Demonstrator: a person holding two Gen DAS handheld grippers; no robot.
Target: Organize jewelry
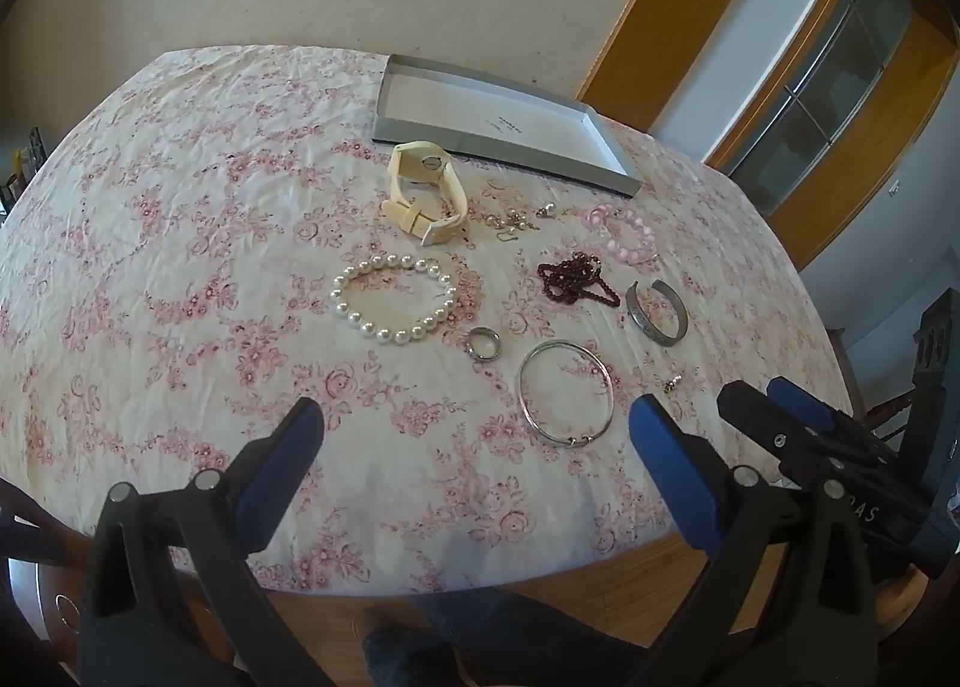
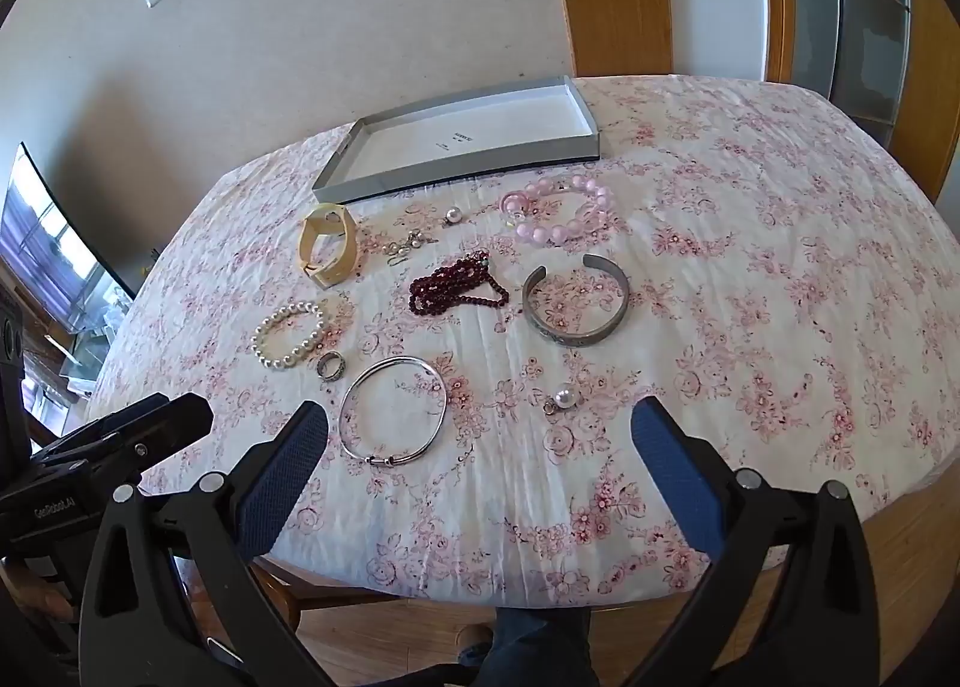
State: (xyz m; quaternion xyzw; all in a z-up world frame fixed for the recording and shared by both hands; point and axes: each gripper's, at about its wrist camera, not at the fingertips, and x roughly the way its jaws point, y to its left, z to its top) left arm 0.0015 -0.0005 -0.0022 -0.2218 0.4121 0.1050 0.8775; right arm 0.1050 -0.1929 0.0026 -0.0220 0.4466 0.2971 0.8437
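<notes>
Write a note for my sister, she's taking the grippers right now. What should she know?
Left hand-held gripper: open, holding nothing, above the table's near edge.
Right hand-held gripper: open, holding nothing, beside it.
Grey tray: at the far side of the table, nothing in it.
On the floral cloth: cream watch, pearl bracelet, ring, thin silver bangle, dark red beads, silver cuff, pink bead bracelet, small earrings and pearl charm.
Done: nothing yet.
Left: every piece.
</notes>
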